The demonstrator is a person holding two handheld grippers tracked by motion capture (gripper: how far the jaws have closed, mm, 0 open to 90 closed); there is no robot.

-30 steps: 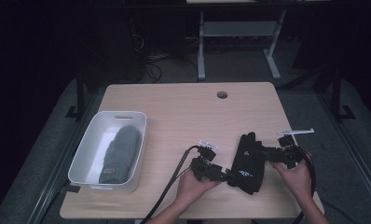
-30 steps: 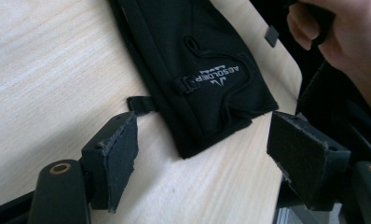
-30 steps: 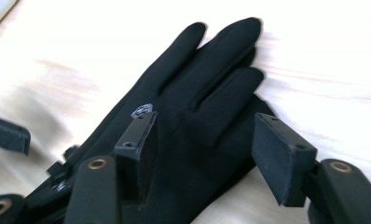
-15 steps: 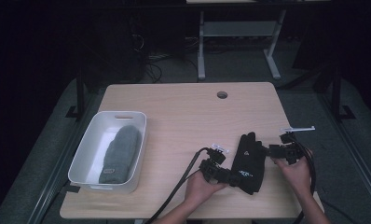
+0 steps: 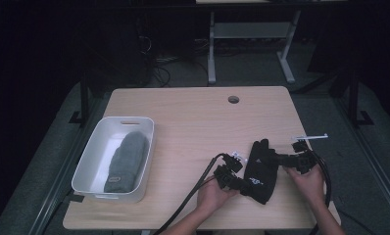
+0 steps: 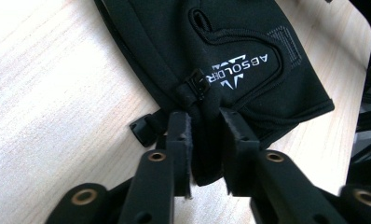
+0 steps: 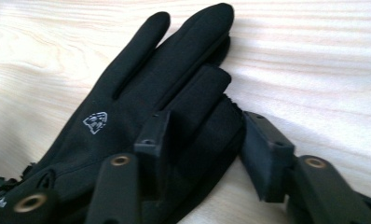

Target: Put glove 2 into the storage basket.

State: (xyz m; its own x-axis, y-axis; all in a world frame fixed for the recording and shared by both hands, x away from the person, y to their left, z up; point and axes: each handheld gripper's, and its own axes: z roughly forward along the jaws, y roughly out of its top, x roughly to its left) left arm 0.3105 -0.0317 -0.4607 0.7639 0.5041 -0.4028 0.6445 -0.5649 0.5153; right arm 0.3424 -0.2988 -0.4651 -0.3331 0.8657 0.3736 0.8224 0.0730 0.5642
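A black glove [image 5: 259, 169] with a white logo lies flat on the wooden table [image 5: 193, 122] near the front right. My left gripper [image 5: 240, 185] is at its cuff; in the left gripper view the left gripper [image 6: 207, 140] is shut on a pinched fold of the glove [image 6: 230, 42] beside a small zip pull. My right gripper [image 5: 284, 159] is at the glove's finger side. In the right gripper view the right gripper [image 7: 207, 140] stands open, its jaws straddling the outer edge of the glove [image 7: 127, 112].
A white bin [image 5: 85, 166] stands at the front left with a grey knitted item [image 5: 127, 159] inside. A cable hole [image 5: 233, 99] sits near the table's far edge. A small black clip [image 6: 141, 128] hangs at the glove's cuff.
My left gripper has slid right to the glove's cuff and closed on it. The right gripper shifted slightly at the finger side. The glove has barely moved.
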